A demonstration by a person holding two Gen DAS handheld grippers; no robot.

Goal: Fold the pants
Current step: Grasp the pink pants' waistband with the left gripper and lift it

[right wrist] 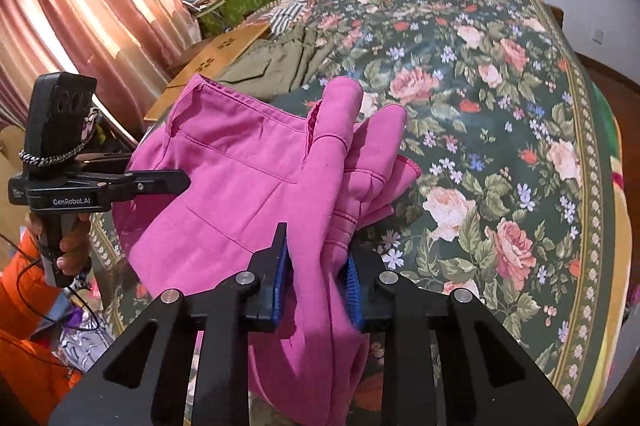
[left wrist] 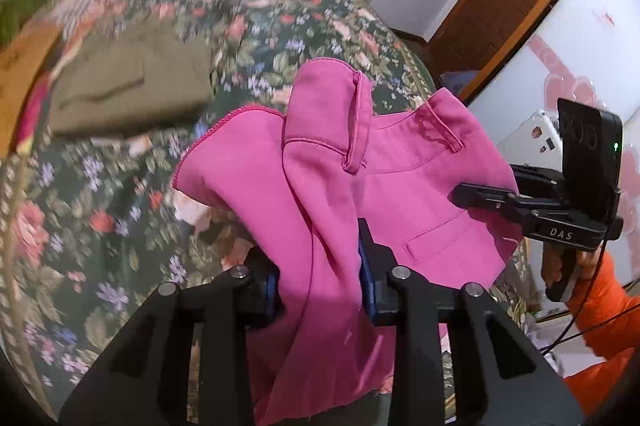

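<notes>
Left gripper (left wrist: 320, 278) clamping bunched pink pants (left wrist: 320, 186) between blue pads, bottom centre of left view. Right gripper (right wrist: 316, 278) likewise pinching pink fabric, bottom centre of right view. Pants hanging lifted above floral bedspread (right wrist: 500, 146), mid-frame. Olive garment (left wrist: 132, 86) lying folded on bedspread, upper left. Curtain (right wrist: 80, 6) hanging behind.

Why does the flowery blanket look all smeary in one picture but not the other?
Left wrist view: the flowery blanket and green folded pants are smeared by motion blur, while the pink pants stay sharp. Right wrist view: the blanket is crisp, and the fisheye lens bends its edges round.
</notes>
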